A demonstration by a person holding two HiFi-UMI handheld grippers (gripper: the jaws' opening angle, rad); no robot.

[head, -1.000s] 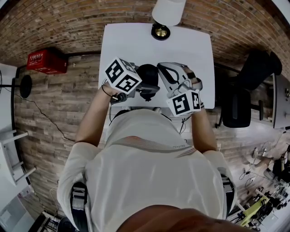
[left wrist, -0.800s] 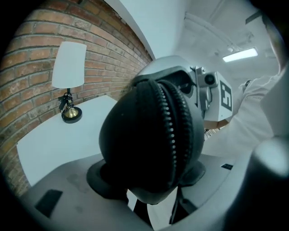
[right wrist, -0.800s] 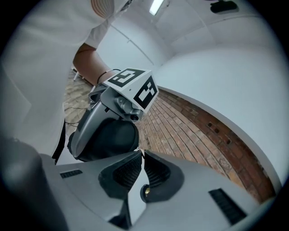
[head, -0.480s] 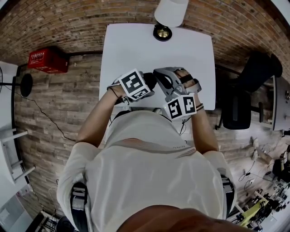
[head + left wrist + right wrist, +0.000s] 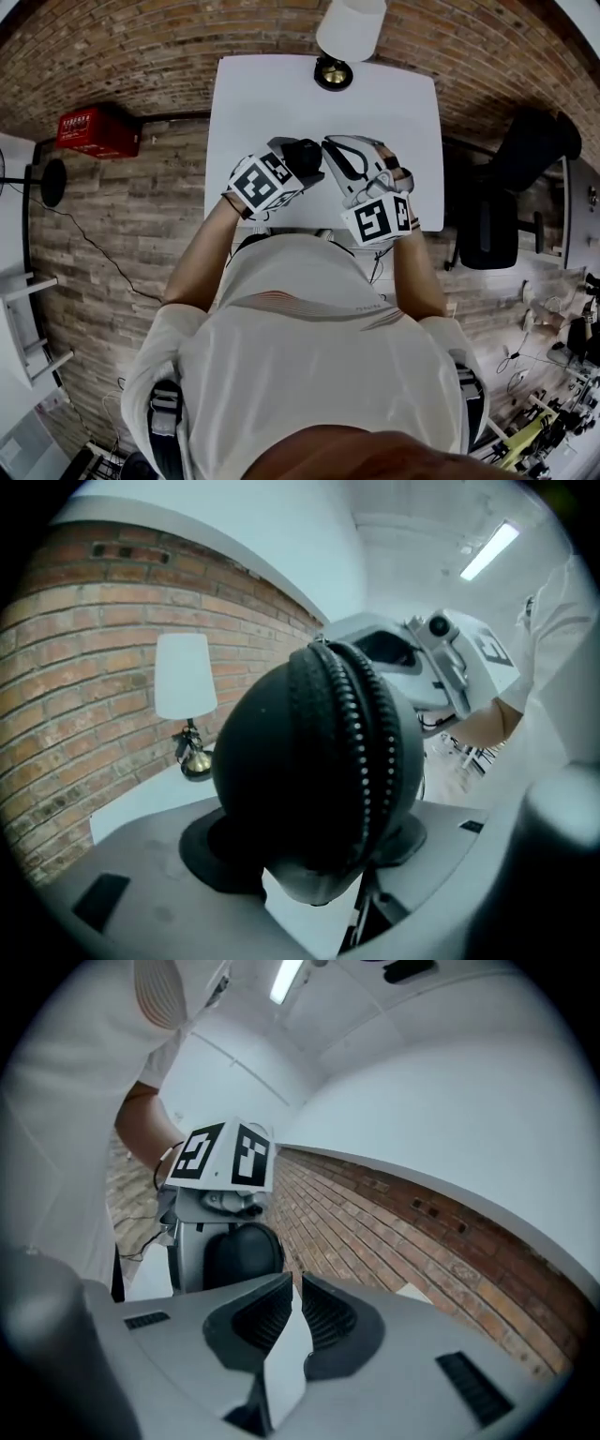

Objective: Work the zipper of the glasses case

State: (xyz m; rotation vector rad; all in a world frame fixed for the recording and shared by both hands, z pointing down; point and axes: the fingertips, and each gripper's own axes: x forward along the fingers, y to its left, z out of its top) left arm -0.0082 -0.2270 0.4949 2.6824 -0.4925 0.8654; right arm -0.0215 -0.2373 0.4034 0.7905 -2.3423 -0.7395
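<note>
We are looking at a glasses case (image 5: 309, 771) whose black shell is showing smooth and matt, with a zipper (image 5: 361, 733) of small dark, faintly shiny teeth running down the middle of the frame. The left gripper (image 5: 314, 855) is reading as pale grey matt plastic. The pads (image 5: 253, 1321) of the right gripper (image 5: 292, 1312) are looking like black ribbed rubber. At the left, a rough red brick wall (image 5: 75, 667) is backing a lamp (image 5: 185, 682) with a matt white shade and glossy brass foot, on a smooth white table (image 5: 141, 803).

Black rounded glasses case (image 5: 281, 761), zipper (image 5: 364, 742) upright, in left gripper (image 5: 292, 161)
</note>
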